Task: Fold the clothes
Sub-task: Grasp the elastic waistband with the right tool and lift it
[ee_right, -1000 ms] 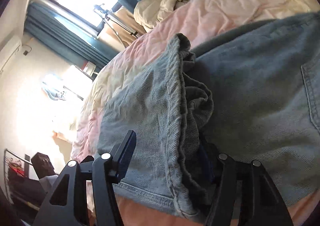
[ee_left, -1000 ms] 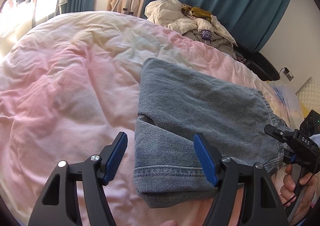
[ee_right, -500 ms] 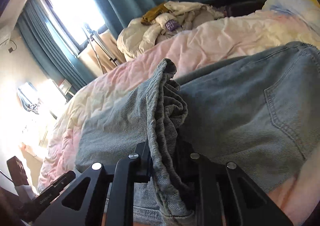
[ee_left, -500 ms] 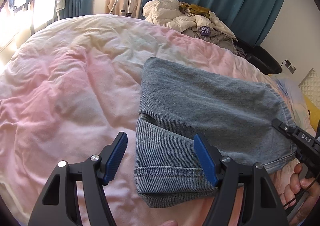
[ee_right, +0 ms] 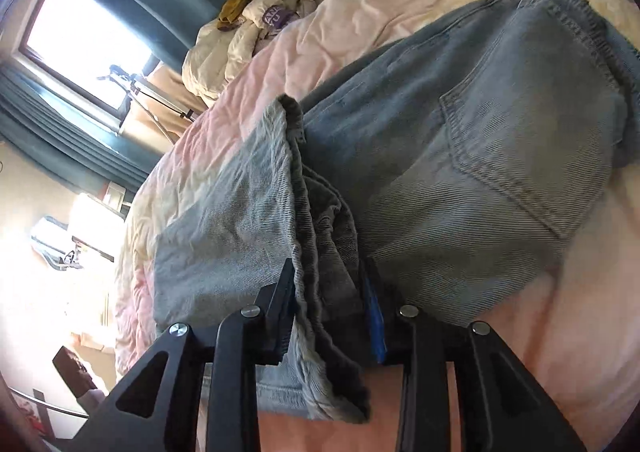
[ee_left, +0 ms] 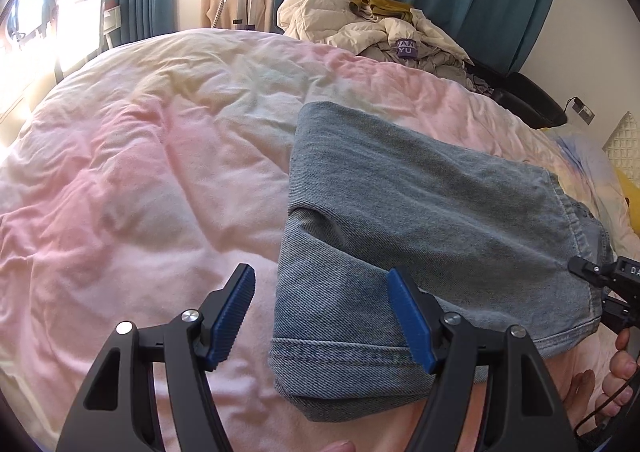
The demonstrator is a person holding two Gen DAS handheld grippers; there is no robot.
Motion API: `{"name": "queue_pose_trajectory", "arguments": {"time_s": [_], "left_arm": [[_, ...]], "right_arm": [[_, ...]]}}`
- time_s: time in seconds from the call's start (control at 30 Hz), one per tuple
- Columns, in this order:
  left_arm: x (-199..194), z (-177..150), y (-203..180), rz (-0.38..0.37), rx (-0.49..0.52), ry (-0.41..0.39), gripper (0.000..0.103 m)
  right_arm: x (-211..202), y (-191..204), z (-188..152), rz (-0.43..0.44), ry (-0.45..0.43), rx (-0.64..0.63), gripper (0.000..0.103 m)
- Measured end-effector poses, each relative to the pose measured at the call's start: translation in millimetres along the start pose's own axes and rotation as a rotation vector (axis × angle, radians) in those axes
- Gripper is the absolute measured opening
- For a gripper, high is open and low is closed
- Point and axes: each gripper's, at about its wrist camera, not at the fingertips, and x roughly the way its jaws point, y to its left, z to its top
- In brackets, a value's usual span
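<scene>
- Denim, thick and pale blue: the jeans lie on the pink bed cover, already doubled over, with the hemmed leg end nearest the left claw.
- Right claw is clamped on a bunched ridge of the jeans, several layers pinched between its jaws; a back pocket shows just beside it.
- Left claw hangs with its blue pads apart, holding nothing, one pad over the bed cover and the other over the leg hem.
- My judgement is that this cloth will handle heavy and limp yet fairly stiff at seams and hems. It should not slip readily from ribbed pads, but a thick stack may sag or fan out when lifted. The hem and the waistband edge look like the firmest places to take hold.
- How many layers the right claw actually holds is hard to make out, and the underside of the fold is hidden. Only fingers of the person show at the left view's edge.
- Piled clothes sit at the far side.
</scene>
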Motion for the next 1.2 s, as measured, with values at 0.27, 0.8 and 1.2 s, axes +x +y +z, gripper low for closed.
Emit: {"name": "queue_pose_trajectory", "arguments": {"time_s": [0.27,0.8,1.2], "left_arm": [[-0.9,-3.8,-14.4,0.002,0.071,-0.004,0.071],[12.8,-5.2,-18.1,0.031,0.091,0.017,0.072],[20.8,-4.2,-20.8,0.041,0.096,0.029,0.072]], "right_arm": [[-88.7,-84.6,40.4,0.068,-0.203,0.240,0.052],[-36.4,-287.8,76.3,0.244,-0.194,0.851,0.076],[-22.4,-270.8,143.7,0.073,-0.275,0.676,0.053]]}}
